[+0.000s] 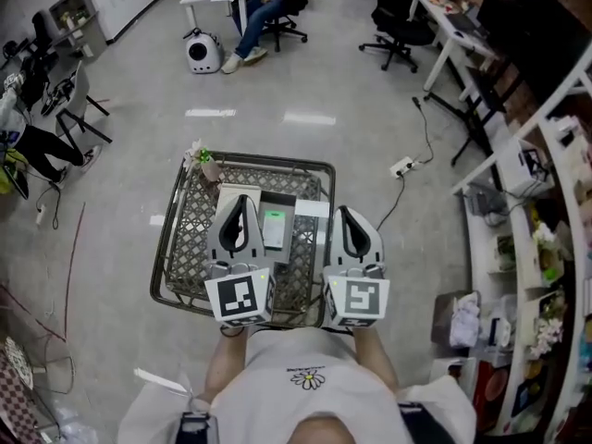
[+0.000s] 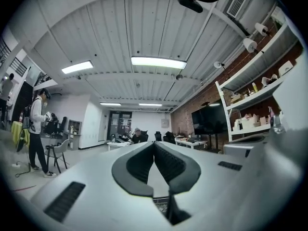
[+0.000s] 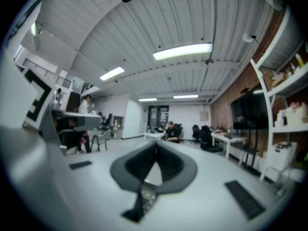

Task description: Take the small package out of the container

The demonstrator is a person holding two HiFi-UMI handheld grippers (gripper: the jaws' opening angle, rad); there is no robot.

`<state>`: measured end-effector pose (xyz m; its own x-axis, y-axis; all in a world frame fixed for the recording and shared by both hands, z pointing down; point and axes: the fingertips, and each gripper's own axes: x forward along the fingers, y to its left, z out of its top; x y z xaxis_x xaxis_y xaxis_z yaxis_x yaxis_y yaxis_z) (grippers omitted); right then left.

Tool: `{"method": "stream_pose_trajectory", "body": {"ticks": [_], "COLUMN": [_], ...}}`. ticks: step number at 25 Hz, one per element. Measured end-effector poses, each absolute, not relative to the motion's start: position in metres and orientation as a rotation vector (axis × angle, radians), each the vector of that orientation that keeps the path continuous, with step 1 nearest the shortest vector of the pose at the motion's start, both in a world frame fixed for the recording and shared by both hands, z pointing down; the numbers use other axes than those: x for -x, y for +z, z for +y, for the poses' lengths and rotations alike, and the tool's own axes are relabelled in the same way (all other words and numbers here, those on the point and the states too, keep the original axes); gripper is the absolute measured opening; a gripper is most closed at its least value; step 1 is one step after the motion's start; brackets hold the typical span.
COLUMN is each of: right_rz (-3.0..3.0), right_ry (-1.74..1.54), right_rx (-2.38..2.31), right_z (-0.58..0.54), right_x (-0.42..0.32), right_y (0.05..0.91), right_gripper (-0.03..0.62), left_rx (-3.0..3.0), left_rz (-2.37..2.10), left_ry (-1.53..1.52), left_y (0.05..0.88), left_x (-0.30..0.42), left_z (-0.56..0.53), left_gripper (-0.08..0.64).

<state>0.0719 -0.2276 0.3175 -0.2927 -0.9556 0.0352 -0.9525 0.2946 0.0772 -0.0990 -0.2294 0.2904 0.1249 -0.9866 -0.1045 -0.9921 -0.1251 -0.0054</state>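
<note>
Both claws are clenched w/ nothing in them. The left claw (image 1: 242, 202) and right claw (image 1: 345, 213) each show jaws meeting tip to tip in their own views, w/ only office bg beyond. Both sit roughly level over the near half of the wire basket (image 1: 176, 248), pointing away from me.

The small pkg (image 1: 275, 228), white w/ a green patch, lies flat inside the basket between the 2 claws, nearer the left 1. A dark box (image 1: 277, 202) sits right at its far end.

Risks as I judge them:
- Neither claw cam sees the pkg, so dropping in now means going blind; tilt down 1st.
- Jaws shut would only shove the pkg, so open before descent.
- The pkg lies flat on mesh, so a tip could snag in the wire.
- The dark box crowds it and could get pinched too.
- The basket may shift or lift if I catch its rim.
</note>
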Motion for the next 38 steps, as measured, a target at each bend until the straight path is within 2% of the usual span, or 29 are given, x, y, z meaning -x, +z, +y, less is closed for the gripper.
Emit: {"method": "stream_pose_trajectory", "body": {"ticks": [8,12,15,18,25,30,38], "right_rz": [-2.52,-2.537,-2.535,-2.539,-2.549,-2.6,-2.571], "right_ry": [-0.012,0.002,0.035,0.051,0.124,0.158,0.124], "right_rx": [-1.807,-1.802,-1.792,-1.786,-1.688,-1.548,-1.537], "right_z": [-0.235,-0.237,-0.237,-0.24,-0.242,-0.232,-0.221], "right_x": [-0.083,-0.084,-0.084,-0.084,-0.079,-0.067,-0.076], "right_y": [0.329,0.329,0.335,0.337,0.355,0.364,0.36], "right_gripper": [0.031,0.031,0.031,0.031,0.031,0.032,0.031], "left_rx": [2.343,2.379,2.432,2.477,2.641,2.786,2.847], "left_rz": [2.043,2.005,1.979,1.968,2.088,2.128,2.183], "left_ry": [0.118,0.11,0.066,-0.009,-0.223,-0.316,-0.535], "left_y": [0.292,0.292,0.301,0.316,0.399,0.463,0.543], "left_x": [0.087,0.083,0.076,0.071,0.071,0.061,0.049], "left_z": [-0.234,-0.244,-0.253,-0.265,-0.289,-0.301,-0.307], "left_gripper": [0.031,0.11,0.219,0.254,0.273,0.345,0.351]}}
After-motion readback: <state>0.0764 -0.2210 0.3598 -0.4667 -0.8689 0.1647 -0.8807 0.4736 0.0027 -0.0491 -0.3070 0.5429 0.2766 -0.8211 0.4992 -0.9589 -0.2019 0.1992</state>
